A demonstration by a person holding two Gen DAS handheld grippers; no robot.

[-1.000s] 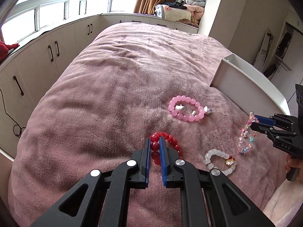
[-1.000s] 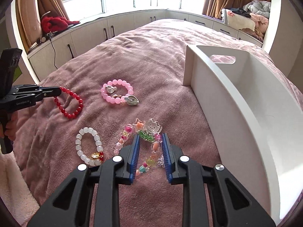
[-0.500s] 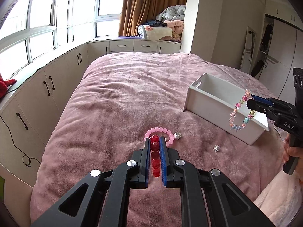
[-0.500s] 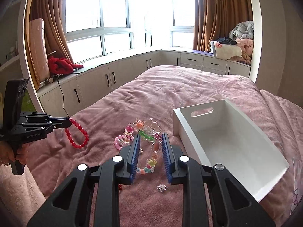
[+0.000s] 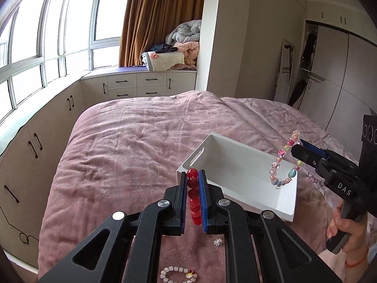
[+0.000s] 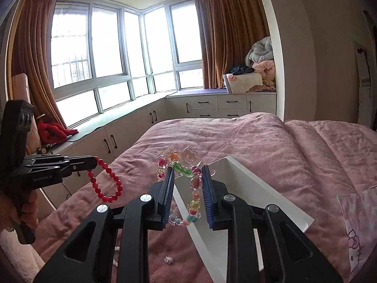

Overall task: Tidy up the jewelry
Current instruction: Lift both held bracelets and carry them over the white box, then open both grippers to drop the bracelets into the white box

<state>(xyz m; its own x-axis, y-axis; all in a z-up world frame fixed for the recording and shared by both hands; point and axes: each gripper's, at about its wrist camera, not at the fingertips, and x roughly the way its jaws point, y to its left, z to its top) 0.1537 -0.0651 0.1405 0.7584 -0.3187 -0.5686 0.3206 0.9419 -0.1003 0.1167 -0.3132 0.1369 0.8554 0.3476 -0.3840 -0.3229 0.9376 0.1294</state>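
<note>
Bed point(image 5: 132, 141): covered by a dusty-pink plush blanket, rumpled in shallow folds; it carries the jewelry and the bin.
Storage bin point(image 5: 238, 172): white, rectangular, open-topped, a slot handle in its near end wall; rests on the blanket toward the bed's right side; its inside shows bare white.
Left gripper point(image 5: 193, 200): black frame, blue pads; jaws pressed onto a red bead bracelet point(image 6: 106, 181), beads stacked in the narrow gap; in the right wrist view the loop hangs free from the tips, above the bed's left edge.
Right gripper point(image 6: 188, 195): jaws pinching a multicolour charm bracelet point(image 6: 186, 184) of translucent beads and small figures; the strand dangles over the bin.
White bead bracelet point(image 5: 175, 274): lies flat on the blanket below the left gripper, with a small gold-and-red charm.
Silver charm point(image 5: 218, 242): small, starburst-shaped, loose on the blanket near the bin's front corner.
Hand point(image 5: 348, 233): grips the right gripper's handle; an orange string band at the wrist.
Windows point(image 6: 113, 54): a bay of tall white-framed panes, bright daylight, brown curtains at both ends.
Cabinets point(image 5: 136, 87): cream, black bar handles, running under a window seat round the bed.
Bedding pile point(image 5: 179, 47): folded grey and pink quilts on the seat's corner.
Red garment point(image 6: 54, 131): heaped on the seat at left.
Wardrobe point(image 5: 329, 82): pale doors on the right wall.
</note>
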